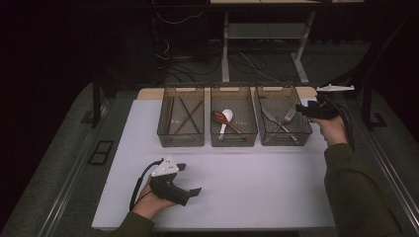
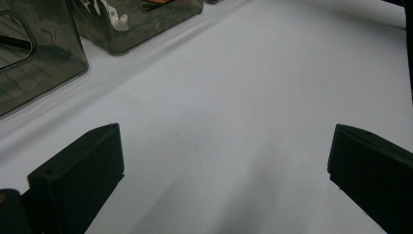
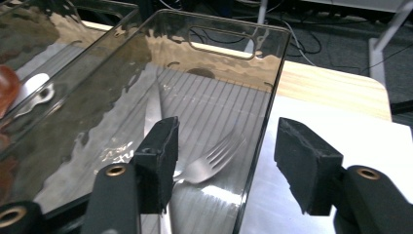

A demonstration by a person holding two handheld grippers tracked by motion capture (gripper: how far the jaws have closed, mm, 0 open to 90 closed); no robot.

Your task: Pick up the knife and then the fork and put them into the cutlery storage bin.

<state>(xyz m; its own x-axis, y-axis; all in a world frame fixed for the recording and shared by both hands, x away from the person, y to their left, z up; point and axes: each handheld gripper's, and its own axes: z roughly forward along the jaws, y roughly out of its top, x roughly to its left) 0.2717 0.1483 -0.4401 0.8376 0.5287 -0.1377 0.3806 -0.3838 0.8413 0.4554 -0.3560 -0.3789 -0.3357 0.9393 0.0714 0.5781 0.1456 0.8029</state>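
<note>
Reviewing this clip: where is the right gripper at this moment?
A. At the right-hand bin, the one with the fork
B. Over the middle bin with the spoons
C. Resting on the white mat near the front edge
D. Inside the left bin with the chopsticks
A. The right gripper sits at the right wall of the right-hand bin, its open fingers straddling that wall, with the fork lying inside.

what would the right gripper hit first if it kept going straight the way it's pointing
Probably the near wall of the right-hand bin: the right gripper has its open jaws on either side of that wall. Past it lies the fork. Depth is hard to judge.
</note>
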